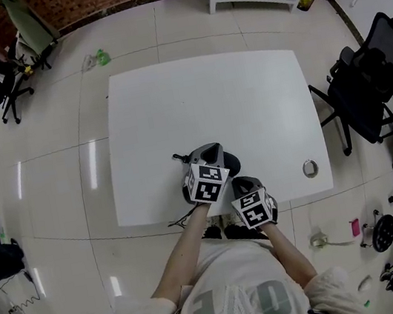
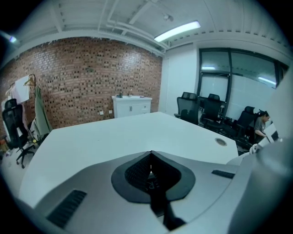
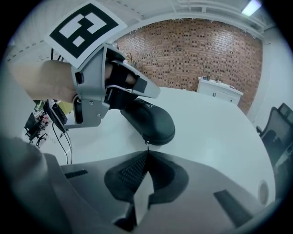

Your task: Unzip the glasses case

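At the table's (image 1: 209, 98) front edge, the left gripper (image 2: 151, 153), jaws together, pins the glasses case (image 3: 153, 121); the right gripper (image 3: 147, 153) pinches its zipper pull (image 3: 147, 143). Unclamped, the case may slide when pulled.

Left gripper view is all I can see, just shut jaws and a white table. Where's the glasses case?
Observer: The black oval glasses case lies on the white table right under the left gripper, below your camera's sight.
Operator: And the other gripper?
Observer: The right gripper points at the end of the case that faces it, jaws shut on the small metal zip pull.
Operator: Any of it unzipped yet?
Observer: No. In the right gripper view the case looks closed all round that end.
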Demonstrator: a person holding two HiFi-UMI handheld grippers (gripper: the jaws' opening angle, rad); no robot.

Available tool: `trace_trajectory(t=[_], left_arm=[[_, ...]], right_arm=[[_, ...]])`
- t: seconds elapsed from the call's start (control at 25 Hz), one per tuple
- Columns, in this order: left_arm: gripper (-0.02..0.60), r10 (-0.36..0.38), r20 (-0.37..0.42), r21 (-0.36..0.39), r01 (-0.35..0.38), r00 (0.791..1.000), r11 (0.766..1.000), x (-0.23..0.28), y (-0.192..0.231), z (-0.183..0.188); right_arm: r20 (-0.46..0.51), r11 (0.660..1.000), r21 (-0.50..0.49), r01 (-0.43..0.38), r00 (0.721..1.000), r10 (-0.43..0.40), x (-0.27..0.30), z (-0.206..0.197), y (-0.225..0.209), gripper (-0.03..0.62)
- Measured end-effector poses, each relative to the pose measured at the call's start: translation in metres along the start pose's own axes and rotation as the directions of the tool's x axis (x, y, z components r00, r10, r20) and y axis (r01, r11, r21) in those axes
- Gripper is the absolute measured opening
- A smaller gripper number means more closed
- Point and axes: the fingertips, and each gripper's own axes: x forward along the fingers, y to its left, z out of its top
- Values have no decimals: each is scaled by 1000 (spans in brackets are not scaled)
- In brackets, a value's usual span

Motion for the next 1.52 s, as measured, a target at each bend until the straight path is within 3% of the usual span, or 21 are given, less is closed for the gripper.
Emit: trace_trajectory(t=[0.08, 0.2, 0.36, 0.52, 0.76, 0.92, 1.12, 1.32, 1.52], left_arm=[[0, -9, 6, 26, 9, 1000, 1000, -3, -2, -1], [0, -42, 18, 3, 42, 999, 999, -10, -9, -4], [0, -48, -30, 26, 48, 998, 998, -9, -23, -18], [0, -73, -28, -42, 72, 997, 997, -7, -20, -18], [0, -72, -27, -36, 71, 997, 997, -6, -22, -19], [0, -79, -24, -45, 77, 997, 996, -6, -23, -16], [0, -83, -23, -51, 81, 996, 995, -8, -21, -16], [0, -52, -21, 35, 53, 998, 998, -5, -21, -20], [0, 22, 17, -114, -20, 1000, 993, -31, 0, -29]], right_arm=[[-7, 1000, -9, -22, 1000, 22, -2, -1, 4, 0], [-14, 999, -16, -47, 999, 47, -2, -4, 10, 0], [-14, 998, -14, -56, 998, 56, -4, -8, 10, 0], [-9, 998, -5, -61, 998, 61, -5, -9, 7, 0], [-9, 1000, -3, 17, 1000, -17, -13, -14, -30, 0], [-13, 998, -55, 39, 999, -40, -2, -2, -52, 0], [-43, 980, -199, -23, 999, 15, 9, 11, -53, 0], [-42, 952, -283, -121, 993, 113, -2, -2, -28, 0], [-43, 930, -314, -189, 982, 185, -11, -18, 14, 0]])
